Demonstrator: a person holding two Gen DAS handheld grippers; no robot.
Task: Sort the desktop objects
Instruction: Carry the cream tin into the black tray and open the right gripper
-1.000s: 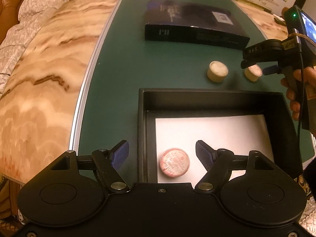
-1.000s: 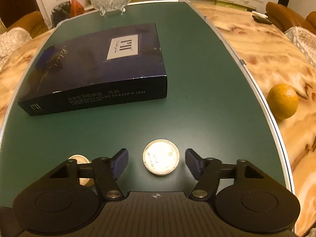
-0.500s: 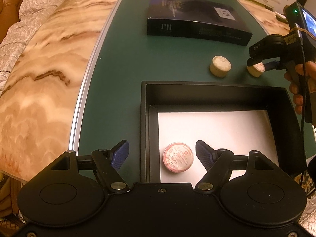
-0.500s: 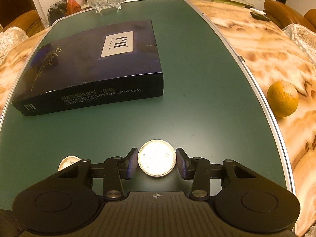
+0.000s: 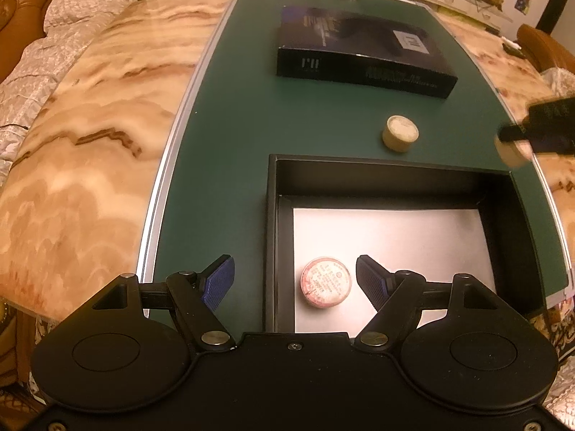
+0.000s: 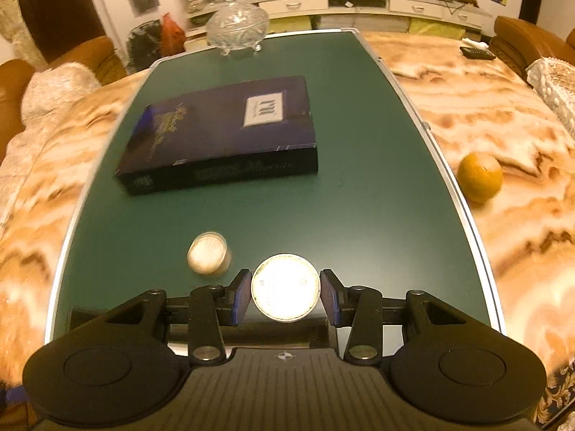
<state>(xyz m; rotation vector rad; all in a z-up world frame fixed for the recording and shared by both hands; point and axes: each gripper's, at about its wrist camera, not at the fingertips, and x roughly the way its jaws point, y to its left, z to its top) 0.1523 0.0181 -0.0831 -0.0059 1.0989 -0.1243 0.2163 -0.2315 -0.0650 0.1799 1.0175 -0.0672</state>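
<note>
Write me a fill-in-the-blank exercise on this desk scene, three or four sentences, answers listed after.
1. The right hand-held gripper is shut on a round ____.
2. The pink-lidded tin lies inside the black ____.
3. The left hand-held gripper is ____ and holds nothing.
4. On the marble beside the green mat sits an ____.

Answers: tin; tray; open; orange
</note>
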